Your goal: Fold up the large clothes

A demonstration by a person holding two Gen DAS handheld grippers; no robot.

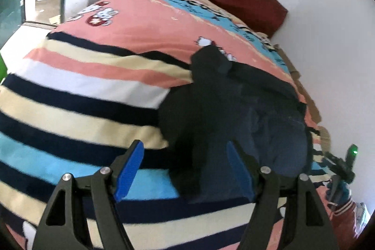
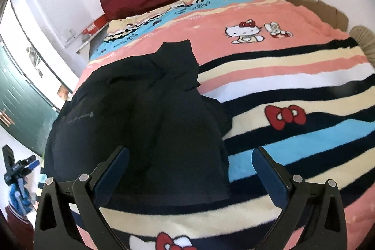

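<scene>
Light: bright, even daylight; white wall (image 1: pixel 328 39) nearly washed out
Source: cannot tell
Shadows: soft, faint
Dark garment (image 2: pixel 140 114): folds hard to read, little detail
Blur: slight smear on bedspread (image 1: pixel 82 97) stripes
Edges: strong fisheye bending, black corners in both views

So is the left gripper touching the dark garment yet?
Cannot tell. In the left wrist view the open left gripper frames the dark garment with nothing pinched, but no gap or contact shows plainly.

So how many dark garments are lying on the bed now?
1: a crumpled dark garment on the striped blanket, just ahead of both open grippers. More could be hidden in the heap.
</scene>
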